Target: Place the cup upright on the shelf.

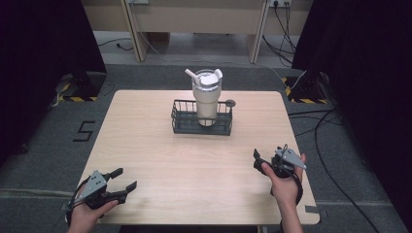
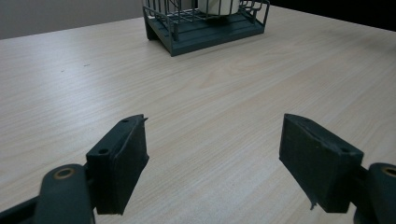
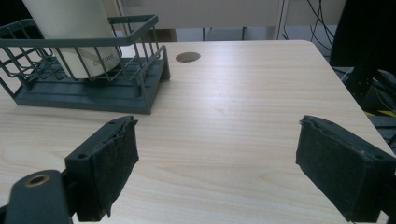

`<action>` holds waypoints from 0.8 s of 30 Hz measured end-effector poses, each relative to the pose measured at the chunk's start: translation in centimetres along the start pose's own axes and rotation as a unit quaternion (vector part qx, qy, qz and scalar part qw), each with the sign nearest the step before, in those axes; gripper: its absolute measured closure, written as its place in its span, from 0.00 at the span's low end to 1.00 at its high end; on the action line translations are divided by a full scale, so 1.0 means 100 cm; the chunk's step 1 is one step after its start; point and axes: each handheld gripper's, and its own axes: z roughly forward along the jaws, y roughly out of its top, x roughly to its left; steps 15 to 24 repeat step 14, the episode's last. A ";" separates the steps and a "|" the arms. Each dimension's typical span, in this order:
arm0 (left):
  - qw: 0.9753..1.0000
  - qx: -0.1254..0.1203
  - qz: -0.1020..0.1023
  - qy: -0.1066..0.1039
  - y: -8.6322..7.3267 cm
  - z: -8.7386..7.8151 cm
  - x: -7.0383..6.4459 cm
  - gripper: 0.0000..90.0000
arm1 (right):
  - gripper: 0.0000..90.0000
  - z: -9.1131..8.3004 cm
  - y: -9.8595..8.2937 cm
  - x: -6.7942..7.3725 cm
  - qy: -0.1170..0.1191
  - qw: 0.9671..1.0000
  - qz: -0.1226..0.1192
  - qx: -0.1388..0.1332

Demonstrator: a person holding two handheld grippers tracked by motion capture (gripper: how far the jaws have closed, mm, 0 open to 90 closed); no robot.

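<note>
Start position: both tongs, left [image 1: 121, 179] and right [image 1: 265, 162], gape empty at near desk [image 1: 160, 155] edge; reach toward tumbler [image 1: 206, 99] in basket [image 1: 180, 127] likely next.

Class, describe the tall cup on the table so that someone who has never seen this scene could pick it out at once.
Start at the light wooden table and find the dark wire basket near its far edge. Standing upright inside it is the tall cream-coloured tumbler. Its white lid with a protruding straw marks it out, rising well above the basket's low rim.
</note>
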 end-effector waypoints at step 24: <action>1.000 0.000 0.001 -0.001 0.000 0.001 0.000 0.25 | 0.15 0.001 -0.013 0.000 0.008 1.000 0.005 0.008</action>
